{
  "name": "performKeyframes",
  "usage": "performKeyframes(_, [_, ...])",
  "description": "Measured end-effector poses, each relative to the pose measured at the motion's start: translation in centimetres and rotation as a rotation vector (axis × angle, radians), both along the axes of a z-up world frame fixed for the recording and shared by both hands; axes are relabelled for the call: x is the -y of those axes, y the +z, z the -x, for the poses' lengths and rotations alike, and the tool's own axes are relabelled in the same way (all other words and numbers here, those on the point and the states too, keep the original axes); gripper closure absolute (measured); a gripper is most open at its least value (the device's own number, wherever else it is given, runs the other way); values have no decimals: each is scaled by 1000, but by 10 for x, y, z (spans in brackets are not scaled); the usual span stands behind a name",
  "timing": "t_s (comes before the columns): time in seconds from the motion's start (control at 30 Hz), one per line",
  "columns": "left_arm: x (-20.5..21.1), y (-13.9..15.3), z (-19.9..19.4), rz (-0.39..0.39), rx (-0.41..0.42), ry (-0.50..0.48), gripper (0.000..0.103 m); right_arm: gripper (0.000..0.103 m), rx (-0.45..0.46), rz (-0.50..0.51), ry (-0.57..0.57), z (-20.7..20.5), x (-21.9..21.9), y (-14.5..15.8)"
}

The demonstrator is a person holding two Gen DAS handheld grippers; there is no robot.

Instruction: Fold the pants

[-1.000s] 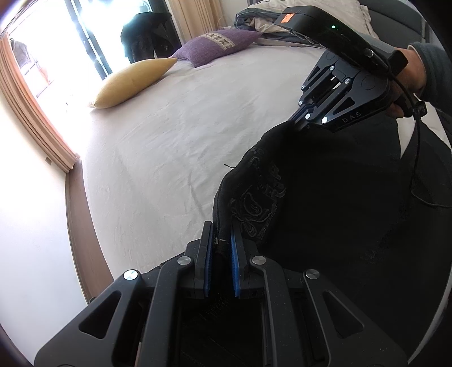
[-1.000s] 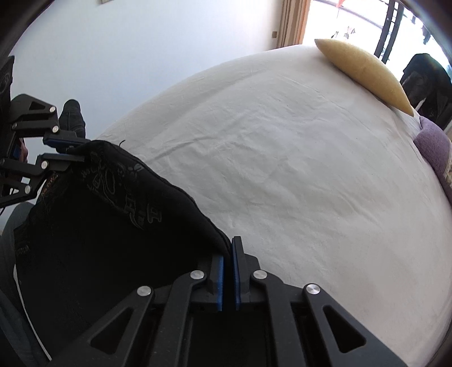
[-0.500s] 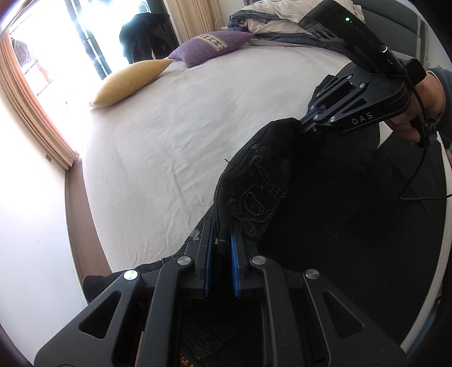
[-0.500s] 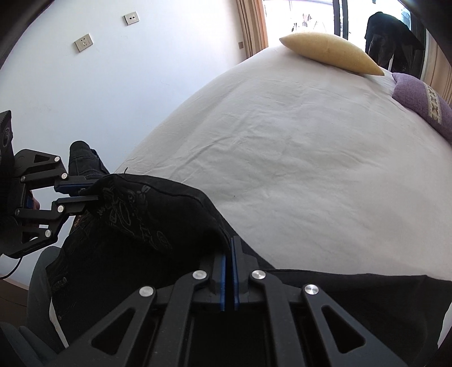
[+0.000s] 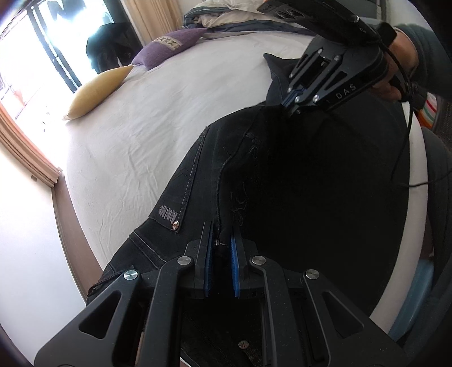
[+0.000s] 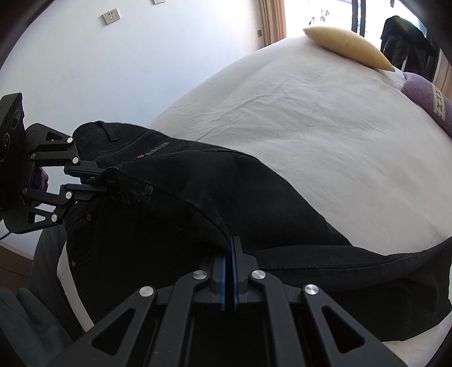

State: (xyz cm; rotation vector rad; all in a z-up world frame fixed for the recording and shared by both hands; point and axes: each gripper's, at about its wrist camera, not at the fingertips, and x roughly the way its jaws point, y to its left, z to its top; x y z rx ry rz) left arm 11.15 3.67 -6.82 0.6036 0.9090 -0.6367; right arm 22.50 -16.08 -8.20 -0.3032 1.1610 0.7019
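My left tongs (image 5: 220, 269) and right tongs (image 6: 229, 278) were clamped on the black denim pants (image 6: 197, 180); the gripped edge between them needed keeping taut and level.

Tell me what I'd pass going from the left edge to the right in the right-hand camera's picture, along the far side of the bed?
Wall socket → curtain → yellow pillow → dark clothing hanging by the window → purple cushion.
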Motion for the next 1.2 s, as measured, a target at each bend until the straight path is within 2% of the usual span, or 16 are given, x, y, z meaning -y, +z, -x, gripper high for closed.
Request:
performKeyframes(0.23, [-5,-14,40,-47,-23,-101,93,98,-19,131,210,49,-11,-8])
performKeyframes(0.43, [2,-35,67,-126,-53,-202,93,98,2,225,299,84,-20,-23])
performKeyframes(0.57, [1,-36,77,-125,-82,-240,94,98,40,279,357,108,-29,-27])
performKeyframes(0.7, [0,-42,81,-150,-101,-274,94,98,115,403,480,143,-48,-37])
performKeyframes(0.9, [-3,-46,78,-151,-147,-323,94,99,127,408,517,166,-56,-43])
performKeyframes(0.93, [-3,-47,75,-154,-157,-328,96,98,133,418,524,170,-56,-45])
performKeyframes(1.2, [-7,-51,61,-161,-166,-338,96,98,165,445,552,195,-65,-51])
